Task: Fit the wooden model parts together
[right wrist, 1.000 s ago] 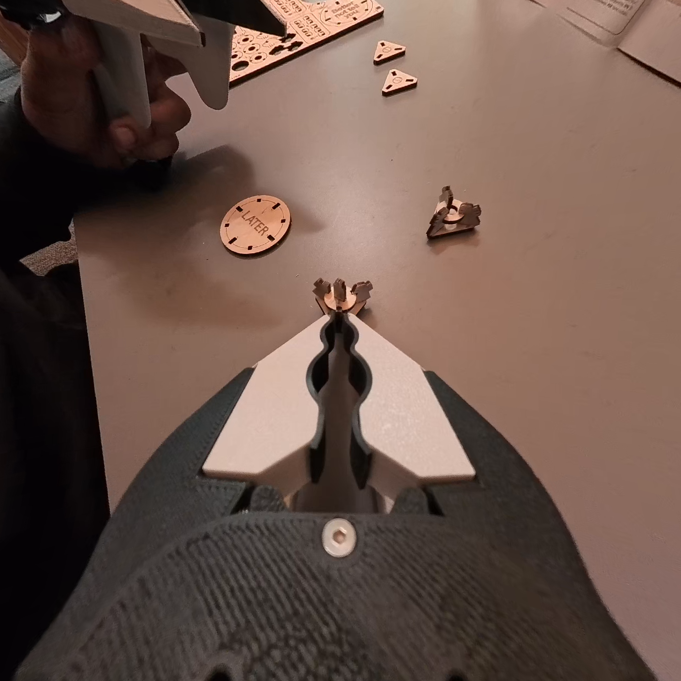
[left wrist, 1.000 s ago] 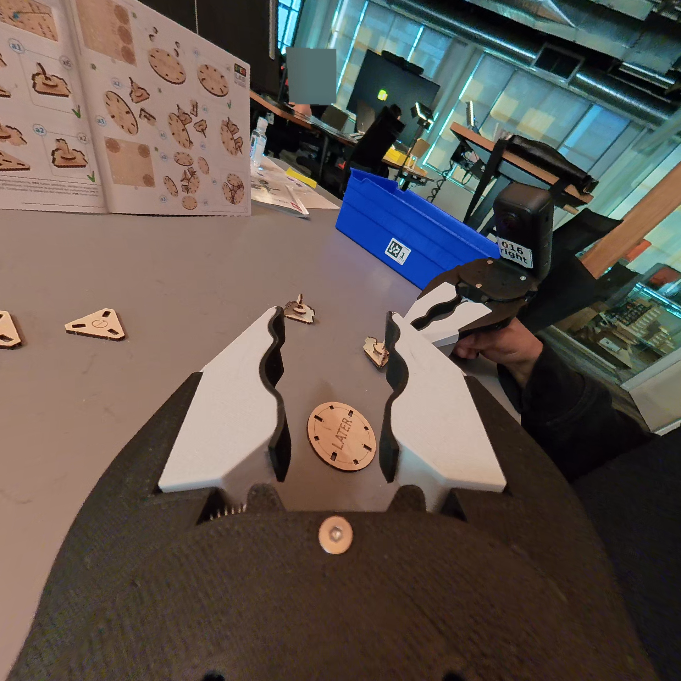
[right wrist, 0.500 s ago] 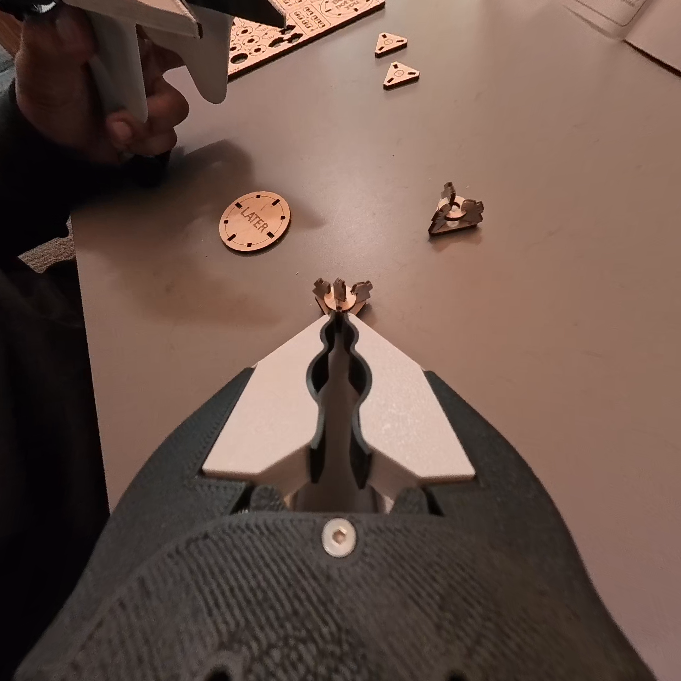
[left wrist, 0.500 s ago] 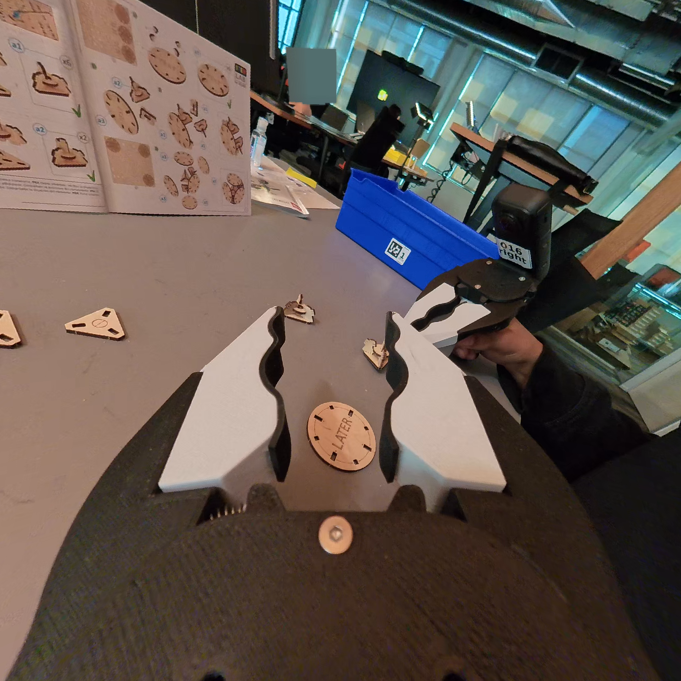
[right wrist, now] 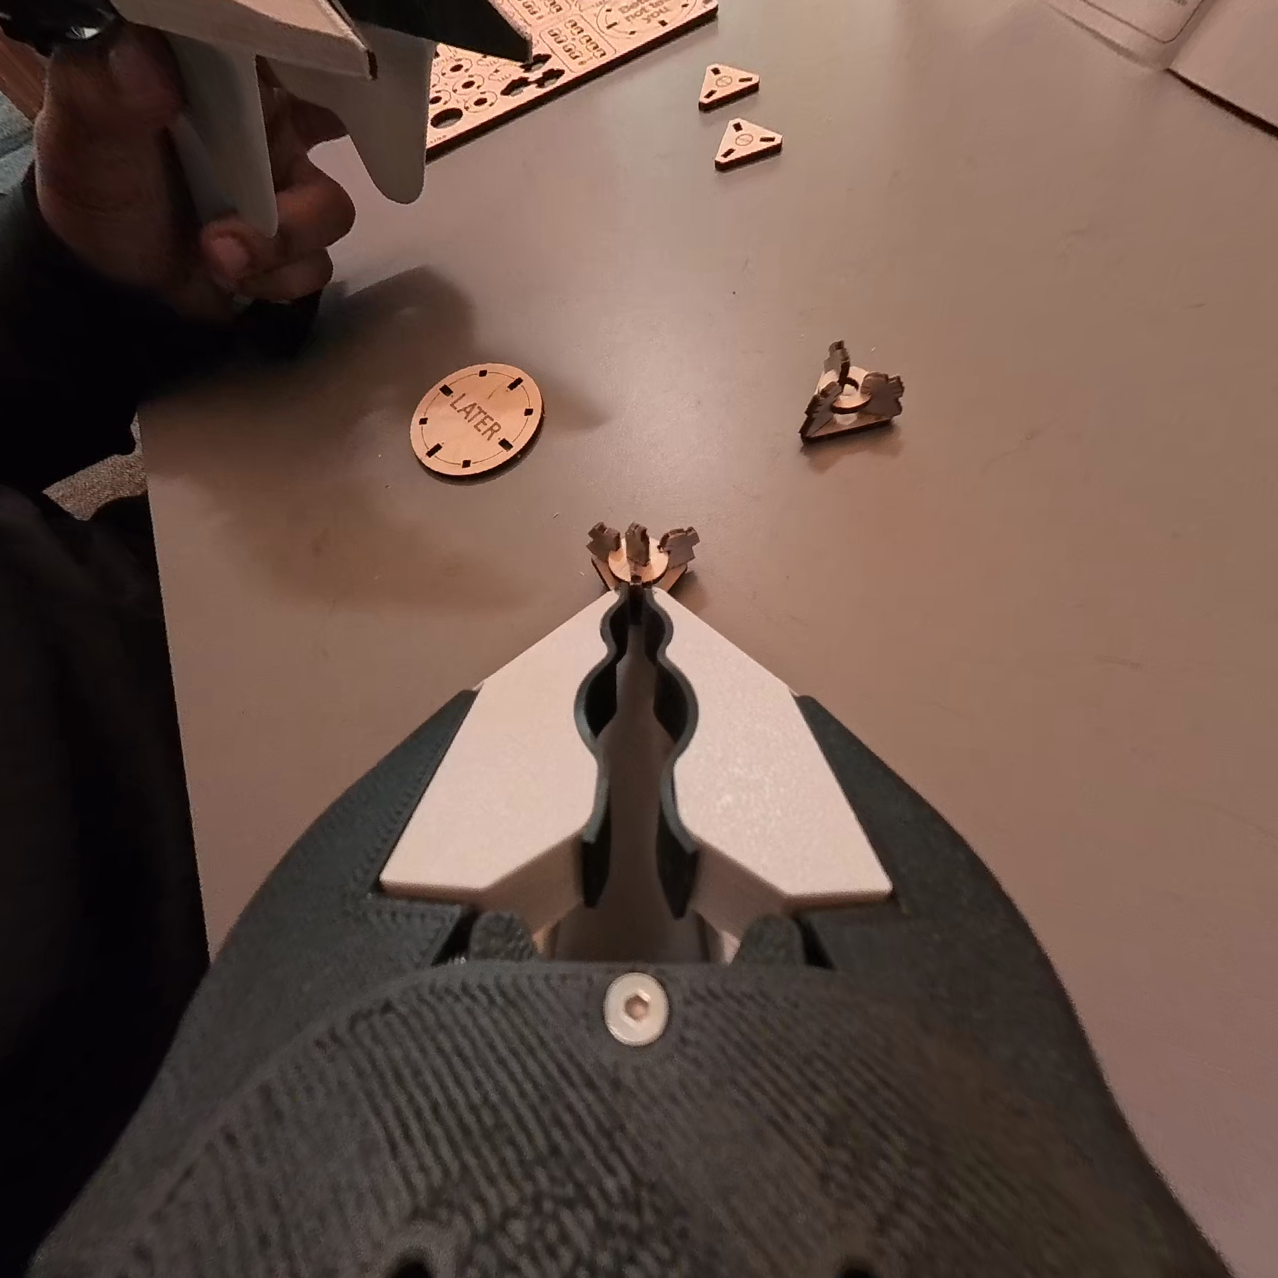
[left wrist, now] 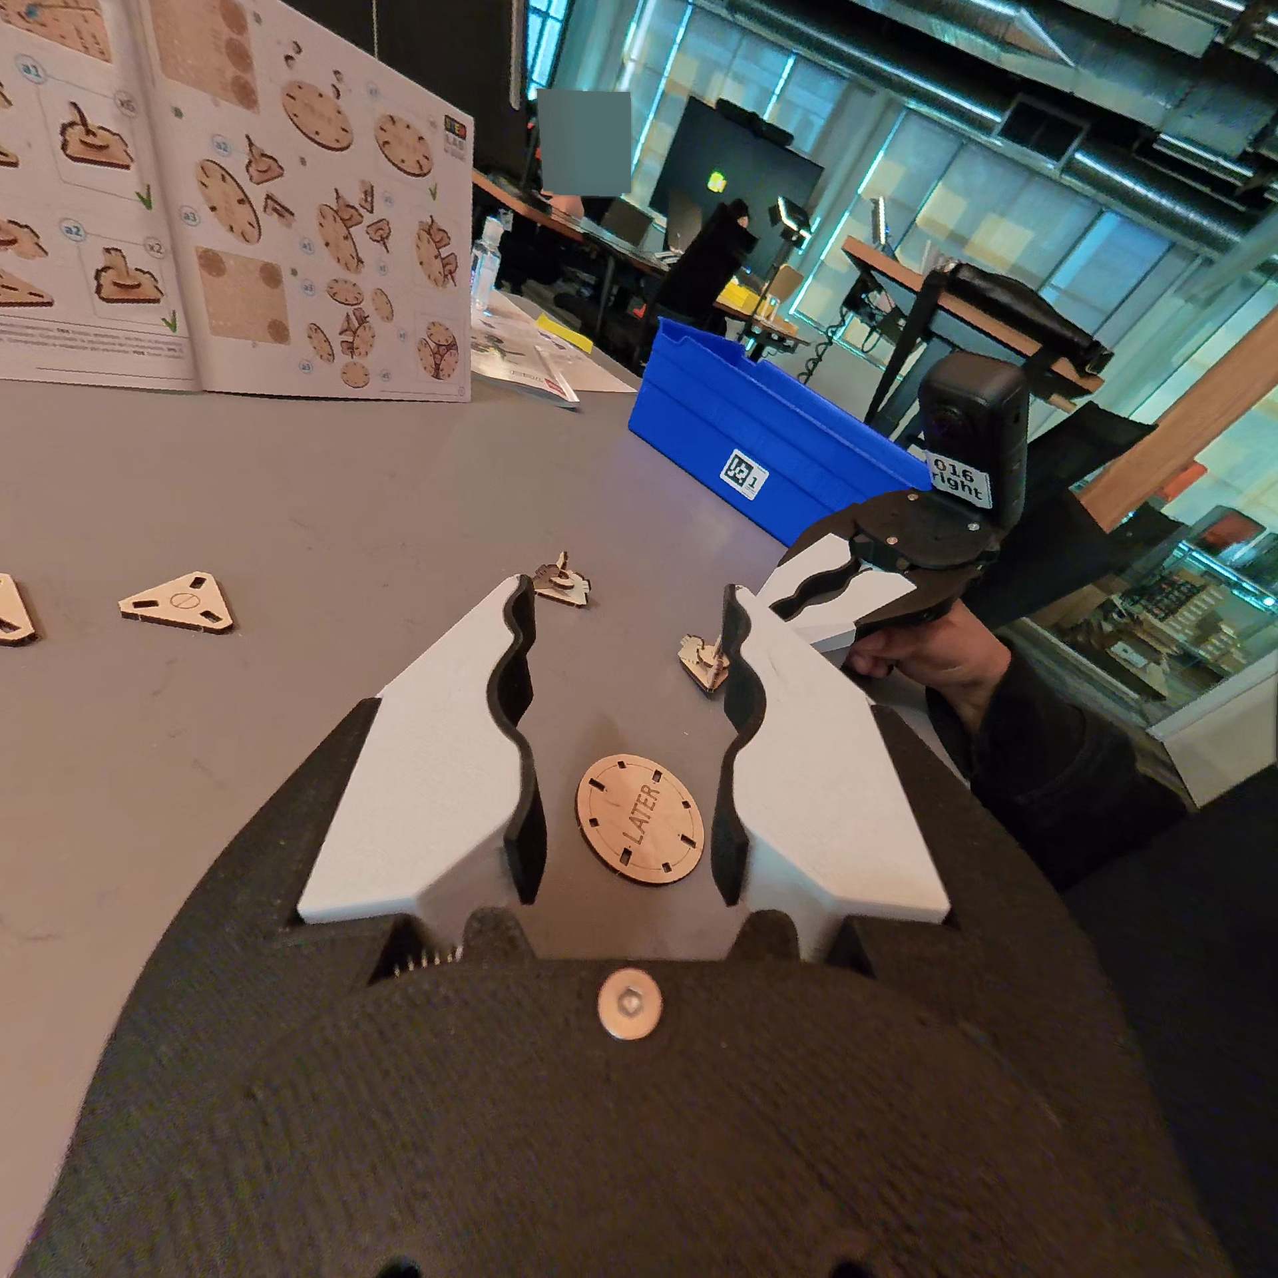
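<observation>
L gripper (left wrist: 626, 595) hangs released, fingers wide apart w/ nothing btwn the pads. The round wooden disc (left wrist: 640, 819) seen in the gap lies flat on the grey table (left wrist: 346, 484) below, untouched. The R wrist view shows that gripper held up off the surface, so the disc is framed, not grasped. R gripper (right wrist: 633, 595) is clenched, tips low at the table and nipping what looks like a thin upright tab of a small triangular wooden assembly (right wrist: 640, 560). The assembly's base rests on the table, so the grip looks meant to steady it rather than carry it. A hand (left wrist: 927, 650) grips the R tool's handle low, prob. to keep the tips level w/ the piece. A second, similar assembly (right wrist: 850, 404) sits apart to the R, free of both tools. Farther out, two flat triangular plates (right wrist: 736, 114) lie side by side near a laser-cut sheet (right wrist: 553, 55) w/ parts punched out, likely set aside as loose stock. At the back an illustrated booklet (left wrist: 276, 207) stands open facing the work, readable from here, and a blue bin (left wrist: 761, 429) sits by the far edge.
</observation>
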`<state>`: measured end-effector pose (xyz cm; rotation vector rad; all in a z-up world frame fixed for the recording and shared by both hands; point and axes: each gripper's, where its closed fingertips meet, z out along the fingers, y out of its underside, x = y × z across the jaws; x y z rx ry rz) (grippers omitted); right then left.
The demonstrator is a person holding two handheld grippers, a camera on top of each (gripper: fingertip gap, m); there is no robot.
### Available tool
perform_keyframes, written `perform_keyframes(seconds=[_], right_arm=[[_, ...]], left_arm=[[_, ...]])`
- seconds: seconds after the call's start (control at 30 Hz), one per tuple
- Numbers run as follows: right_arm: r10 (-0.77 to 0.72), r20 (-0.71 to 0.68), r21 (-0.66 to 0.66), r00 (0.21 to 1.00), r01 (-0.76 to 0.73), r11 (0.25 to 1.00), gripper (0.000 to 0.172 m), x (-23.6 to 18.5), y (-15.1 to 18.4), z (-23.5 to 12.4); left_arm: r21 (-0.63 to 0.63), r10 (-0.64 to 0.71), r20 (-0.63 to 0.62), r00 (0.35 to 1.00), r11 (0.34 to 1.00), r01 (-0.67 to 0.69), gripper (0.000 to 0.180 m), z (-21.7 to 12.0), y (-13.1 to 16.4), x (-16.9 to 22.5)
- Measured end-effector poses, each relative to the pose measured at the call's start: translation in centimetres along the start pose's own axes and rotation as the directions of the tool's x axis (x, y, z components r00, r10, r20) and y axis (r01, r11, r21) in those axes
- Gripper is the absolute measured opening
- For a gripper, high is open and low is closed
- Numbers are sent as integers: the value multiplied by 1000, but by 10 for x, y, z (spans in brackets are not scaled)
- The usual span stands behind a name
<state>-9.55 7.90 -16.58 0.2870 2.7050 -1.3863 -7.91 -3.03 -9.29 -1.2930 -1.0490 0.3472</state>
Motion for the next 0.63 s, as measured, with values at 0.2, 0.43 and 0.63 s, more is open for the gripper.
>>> perform_keyframes(seconds=[0.2, 0.43, 0.63], right_arm=[[39, -11, -6, 999, -39, 999, 0, 5, 1, 1], [58, 21, 29, 998, -59, 998, 1, 11, -8, 1], [36, 51, 96, 998, -40, 995, 1, 18, -24, 1]], left_arm=[[25, 11, 1, 1000, 1000, -11, 51, -2, -4, 0], [30, 34, 11, 999, 999, -34, 47, 3, -7, -2], [49, 31, 86, 996, 998, -35, 42, 4, -16, -19]])
